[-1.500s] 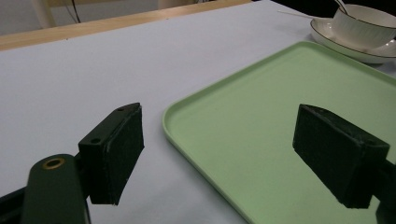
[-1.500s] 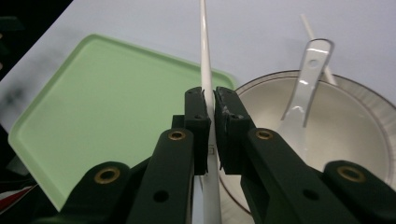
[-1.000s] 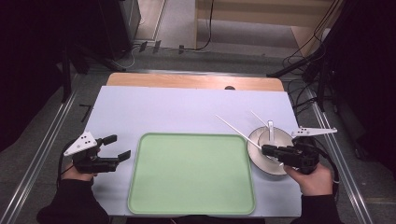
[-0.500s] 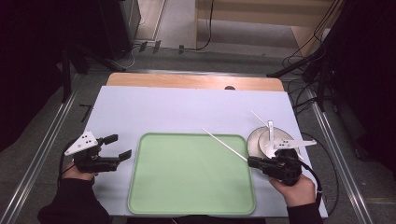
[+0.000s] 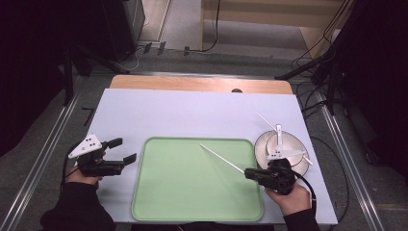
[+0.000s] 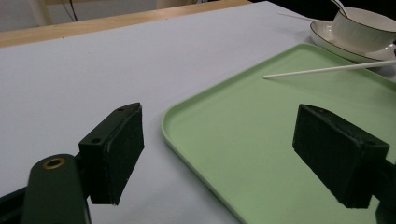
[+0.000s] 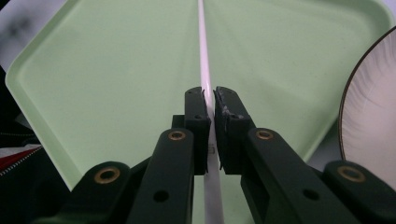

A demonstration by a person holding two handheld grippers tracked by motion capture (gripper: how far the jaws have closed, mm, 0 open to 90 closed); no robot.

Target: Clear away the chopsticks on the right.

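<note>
The right gripper (image 5: 248, 172) is clenched on a thin white chopstick (image 5: 222, 159). In the right gripper view the two black jaws press the stick from both sides, and it runs straight ahead from between them toward 12 o'clock. Seen from the high view, the chopstick leaves the jaws pointing toward 10 o'clock, out over the green tray (image 5: 192, 211), its far tip near the middle of the tray's back half. Whether that tip touches the tray surface cannot be told.

The right hand (image 5: 288, 195) sits at the tray's 3 o'clock corner region, just beside the white bowl (image 5: 288, 144) on its saucer (image 5: 262, 144). A second chopstick (image 5: 266, 121) and a spoon (image 5: 278, 132) rest in or against the bowl, angled toward 11 and 12 o'clock.

The left gripper (image 5: 124, 150) is released: its jaws stand wide apart with nothing between them, at 9 o'clock of the tray, over the pale table cover (image 5: 192, 110).
</note>
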